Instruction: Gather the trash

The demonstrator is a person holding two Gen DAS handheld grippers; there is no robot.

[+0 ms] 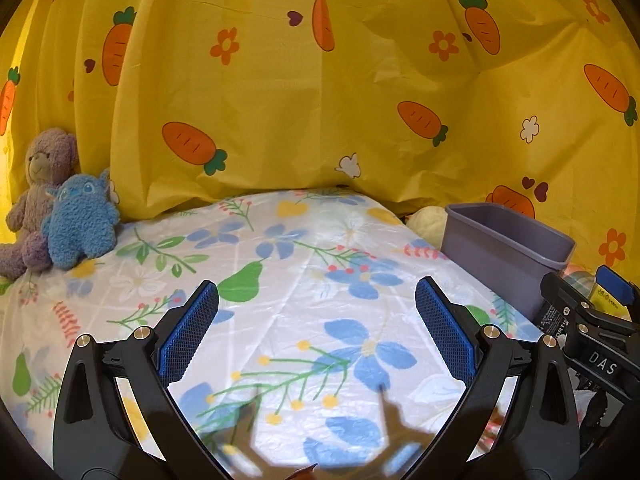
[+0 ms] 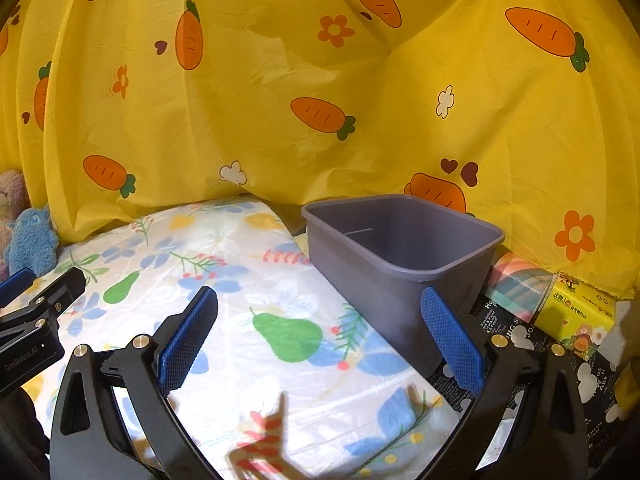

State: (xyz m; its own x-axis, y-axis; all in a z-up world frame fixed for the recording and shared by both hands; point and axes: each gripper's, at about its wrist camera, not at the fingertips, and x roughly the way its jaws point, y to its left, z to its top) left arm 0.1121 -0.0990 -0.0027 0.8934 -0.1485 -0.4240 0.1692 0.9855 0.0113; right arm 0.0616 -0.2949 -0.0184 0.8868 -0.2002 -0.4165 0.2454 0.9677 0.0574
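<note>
Bin [image 2: 400,264]: grey, open-topped, upright at right edge of bed [image 2: 224,320], inside looks empty; rests partly on dark printed sheet [image 2: 516,344].

Left to right:
- Far left, against yellow carrot curtain [image 1: 280,80]: purple bear [image 1: 40,192], blue plush [image 1: 80,228] just in front, touching.
- Middle: floral bedcover, bare between fingers.
- Left gripper [image 1: 316,328]: released, blue pads [image 1: 188,332] spread wide, grasping nothing, over near part of bed.
- Right gripper [image 2: 320,332]: likewise released, empty; right pad overlaps bin's near wall in view, contact unclear.
- Right of bin: pastel roll [image 2: 516,284], then yellow tissue pack [image 2: 576,316], near curtain.
</note>
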